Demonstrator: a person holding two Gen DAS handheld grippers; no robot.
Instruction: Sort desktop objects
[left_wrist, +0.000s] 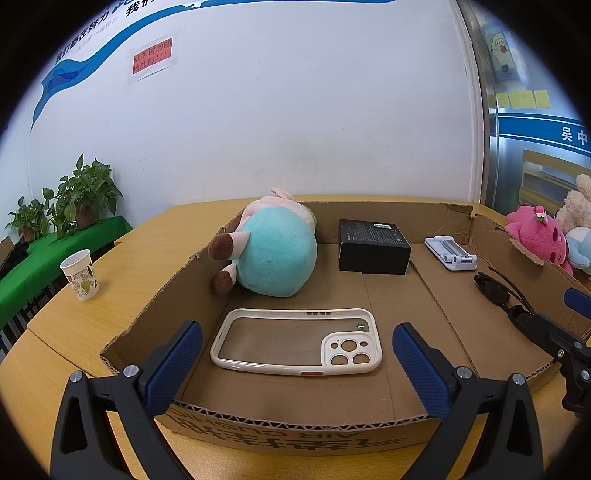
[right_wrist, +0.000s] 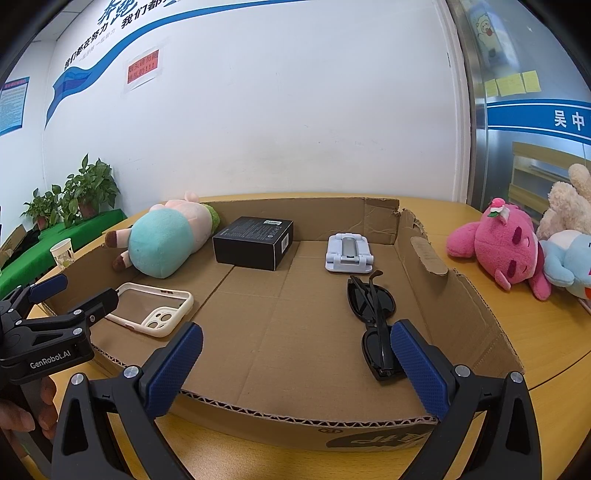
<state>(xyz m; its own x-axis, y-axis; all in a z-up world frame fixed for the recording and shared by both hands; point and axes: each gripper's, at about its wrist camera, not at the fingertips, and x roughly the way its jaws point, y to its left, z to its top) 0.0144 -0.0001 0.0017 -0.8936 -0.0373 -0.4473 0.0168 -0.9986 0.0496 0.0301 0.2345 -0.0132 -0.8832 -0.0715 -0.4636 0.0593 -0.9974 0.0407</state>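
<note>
A wooden table (right_wrist: 524, 332) carries a shallow cardboard box (right_wrist: 458, 317); a paper cup (left_wrist: 80, 274) stands left of it, plush toys (right_wrist: 509, 247) right.

Free room inside the cardboard tray (right_wrist: 458, 306)
The middle floor is lying open; phone case (right_wrist: 155, 310), plush toy (right_wrist: 162, 240), black box (right_wrist: 255, 242) and sunglasses (right_wrist: 373, 317) are crowding the sides.

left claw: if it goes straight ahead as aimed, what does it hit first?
Likely the phone case: it lies flat in the box, centred between the open left claw. Beyond it, the plush. Depth is uncertain.

Four plush toys (right_wrist: 166, 243), two plants (right_wrist: 90, 188)
</note>
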